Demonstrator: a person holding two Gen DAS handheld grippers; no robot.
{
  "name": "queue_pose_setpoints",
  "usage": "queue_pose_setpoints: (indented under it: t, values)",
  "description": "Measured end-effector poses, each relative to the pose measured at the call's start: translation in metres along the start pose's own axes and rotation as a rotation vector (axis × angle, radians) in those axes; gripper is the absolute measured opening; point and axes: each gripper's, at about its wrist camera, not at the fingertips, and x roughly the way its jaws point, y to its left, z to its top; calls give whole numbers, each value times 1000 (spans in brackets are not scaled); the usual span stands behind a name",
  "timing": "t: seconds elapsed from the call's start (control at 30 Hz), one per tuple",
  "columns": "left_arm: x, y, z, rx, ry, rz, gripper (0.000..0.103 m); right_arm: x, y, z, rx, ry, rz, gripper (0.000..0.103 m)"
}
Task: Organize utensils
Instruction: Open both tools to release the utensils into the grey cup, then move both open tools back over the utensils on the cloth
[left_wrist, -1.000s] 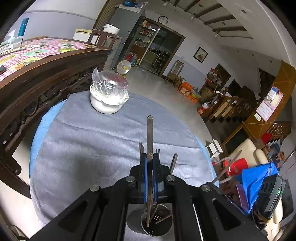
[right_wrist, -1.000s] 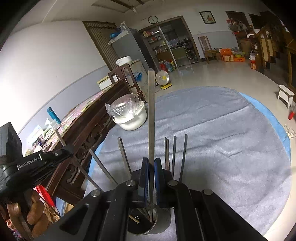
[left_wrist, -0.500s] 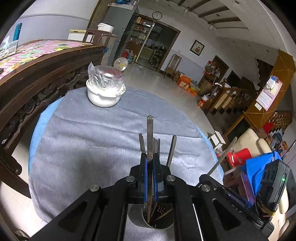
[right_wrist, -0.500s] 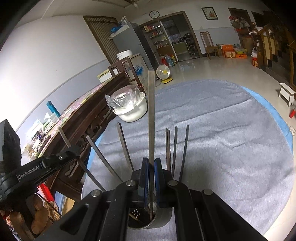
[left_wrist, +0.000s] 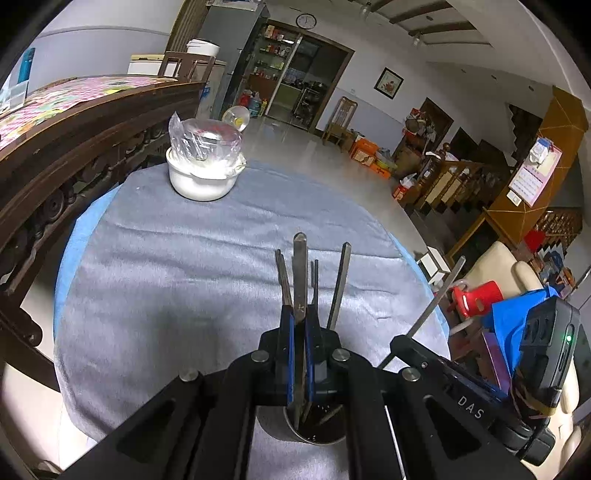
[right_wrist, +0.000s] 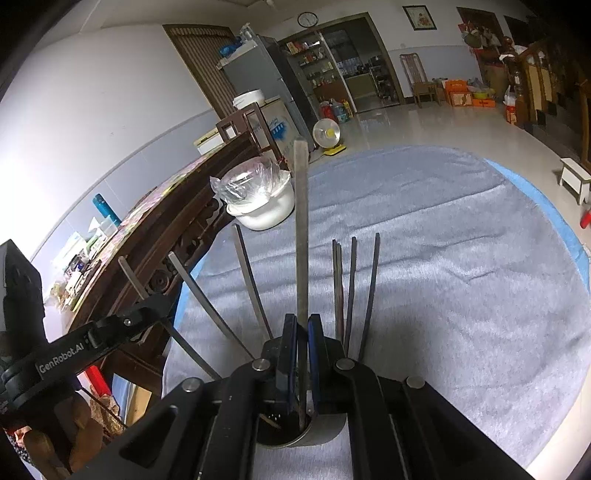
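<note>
Lower now, my left claw (left_wrist: 300, 354) has sunk its flat steel utensil (left_wrist: 300, 273) into the metal holder (left_wrist: 306, 430) at 6 o'clock. Right claw (right_wrist: 303, 354) likewise clenched on another utensil (right_wrist: 301, 229). Next: release both, lift clear.

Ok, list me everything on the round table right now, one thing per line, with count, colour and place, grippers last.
table cloth: one, grey, over the round table.
metal holder: one, silver, at the near edge below both grippers.
utensil handles: several, dark metal, upright in the holder.
white bowl: one, with a clear plastic bag in it, at the far edge.
left gripper: one, black with blue pads, shut on a flat handle.
right gripper: one, same colours, shut on a longer flat handle.
</note>
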Motion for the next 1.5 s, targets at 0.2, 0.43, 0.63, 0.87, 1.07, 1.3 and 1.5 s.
queue_pose_setpoints:
  t: [0.2, 0.43, 0.63, 0.87, 1.07, 1.3, 1.5]
  values:
    - [0, -1, -2, 16, 2, 5, 5, 1, 0, -2, 0, 15, 3, 10]
    - [-3, 5, 1, 1, 13, -4, 8, -2, -3, -3, 21, 21, 12, 10]
    - [-13, 15, 4, -33, -13, -10, 53, -11, -6, -3, 42, 5, 20, 10]
    - [-28, 31, 10, -69, -58, -3, 54, -29, -23, 0, 93, -28, 15, 10]
    - [-24, 68, 17, -127, -61, 76, 67, -24, -67, -2, 181, 27, -62, 10]
    - [23, 123, 7, -212, 77, 213, 67, 20, -138, -19, 385, 168, -90, 64]
    - [48, 149, -4, -239, 150, 268, 67, 36, -161, -11, 418, 162, -131, 78]
